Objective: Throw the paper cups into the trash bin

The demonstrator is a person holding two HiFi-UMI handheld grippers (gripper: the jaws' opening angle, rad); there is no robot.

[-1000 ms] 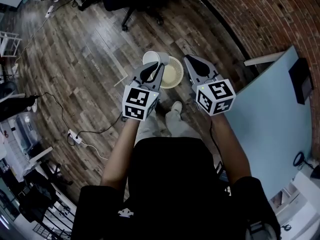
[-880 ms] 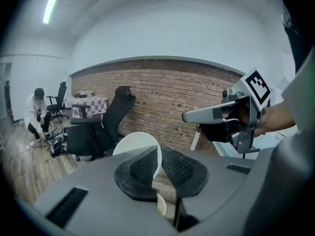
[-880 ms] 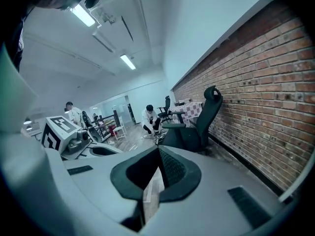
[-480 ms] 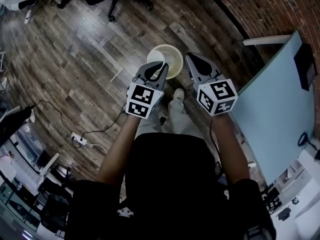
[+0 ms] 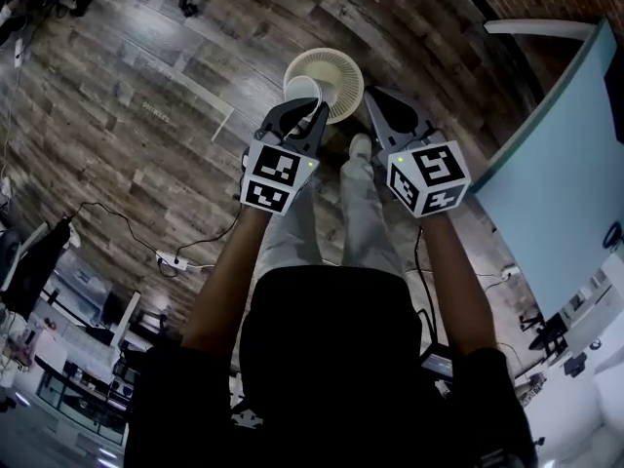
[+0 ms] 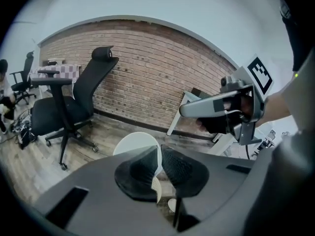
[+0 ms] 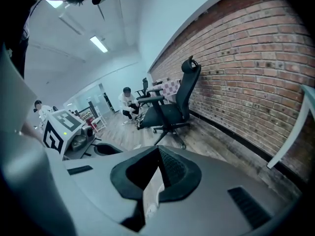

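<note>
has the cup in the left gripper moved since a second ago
Yes. The paper cup was off the trash bin's left rim; now it overlaps the bin's left side.

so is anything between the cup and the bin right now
Nothing visible. The paper cup, pinched by the left gripper in its jaws, hangs over the rim of the open trash bin. The right gripper sits beside the bin, not over its mouth.

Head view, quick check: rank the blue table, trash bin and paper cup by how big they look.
1. blue table, though cut by the frame edge.
2. trash bin.
3. paper cup, held in the left gripper, nearer the camera yet plainly smaller.
</note>
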